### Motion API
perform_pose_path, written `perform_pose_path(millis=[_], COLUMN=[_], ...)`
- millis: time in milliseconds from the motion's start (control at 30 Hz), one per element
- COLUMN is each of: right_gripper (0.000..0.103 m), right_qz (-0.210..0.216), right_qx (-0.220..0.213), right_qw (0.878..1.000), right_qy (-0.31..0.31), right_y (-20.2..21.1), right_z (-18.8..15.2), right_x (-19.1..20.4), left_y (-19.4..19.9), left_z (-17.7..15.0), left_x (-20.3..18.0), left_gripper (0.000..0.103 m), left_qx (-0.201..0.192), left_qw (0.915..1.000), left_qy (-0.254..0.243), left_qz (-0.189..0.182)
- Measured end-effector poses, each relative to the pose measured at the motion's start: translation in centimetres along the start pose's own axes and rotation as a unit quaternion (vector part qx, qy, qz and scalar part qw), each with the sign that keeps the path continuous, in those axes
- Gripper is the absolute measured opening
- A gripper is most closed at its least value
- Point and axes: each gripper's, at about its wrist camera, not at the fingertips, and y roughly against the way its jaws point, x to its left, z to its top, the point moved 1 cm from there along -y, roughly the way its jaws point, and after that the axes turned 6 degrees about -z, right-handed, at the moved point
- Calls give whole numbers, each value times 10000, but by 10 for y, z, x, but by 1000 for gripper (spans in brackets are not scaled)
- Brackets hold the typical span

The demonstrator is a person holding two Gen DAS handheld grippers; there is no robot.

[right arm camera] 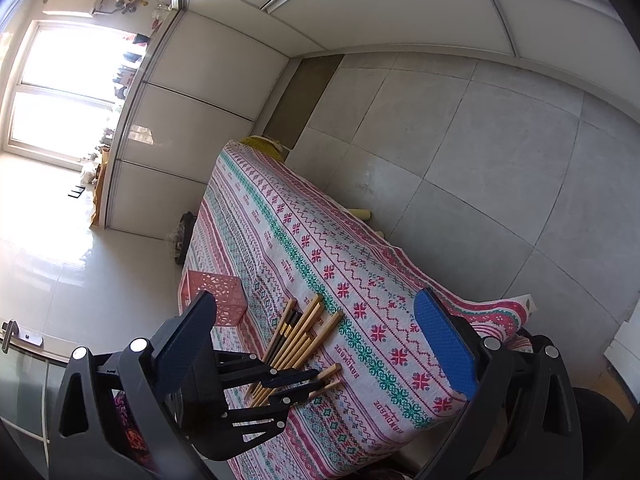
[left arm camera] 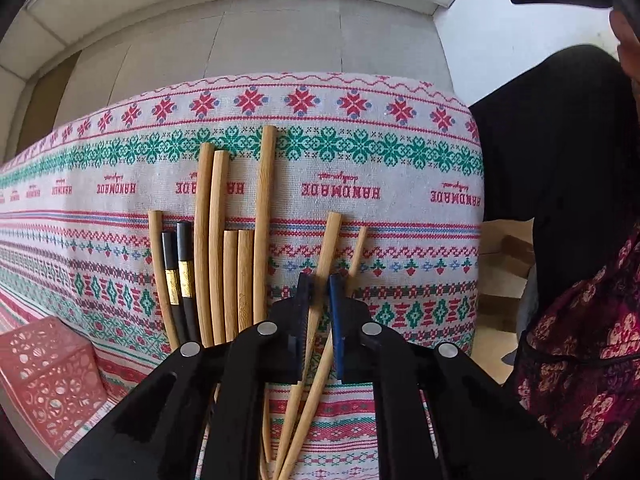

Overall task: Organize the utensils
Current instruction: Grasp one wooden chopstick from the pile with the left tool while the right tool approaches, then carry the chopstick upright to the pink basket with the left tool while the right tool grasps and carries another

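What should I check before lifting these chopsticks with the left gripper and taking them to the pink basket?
1. Left gripper jaws closed on the two loose bamboo chopsticks: ok.
2. Both sticks firmly pinched: cannot tell.
3. Sorted chopstick row apart from the gripped pair: ok.
4. Pink basket upright on the tablecloth, nothing in the way: ok.
5. Right gripper open, holding nothing: ok.
6. Room inside the basket: cannot tell.
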Motion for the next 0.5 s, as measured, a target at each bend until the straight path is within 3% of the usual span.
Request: perform_pose_path(millis=[133, 200, 333, 500], right_gripper=[96, 96, 96, 96], right_qz=[-84, -182, -455, -633], right_qx=[-112, -211, -124, 611], right_qw=[9998, 9994, 9989, 9945], right_qy=[-114, -188, 68, 565], right_y=[3, 6, 0, -34], right_z=[1, 2, -1, -27], right_x=[-3, -6, -1, 15], left_y=[0, 2, 20, 90], left_z=[4, 0, -29, -78], left_x=[-5, -3, 3, -13], left_gripper=[10, 9, 6, 6], left_qx=[126, -80, -803, -2114], left_qw=[9998, 9987, 9895, 9638], left_qy=[117, 491, 1060, 1469], left_qz=[95, 67, 565, 695])
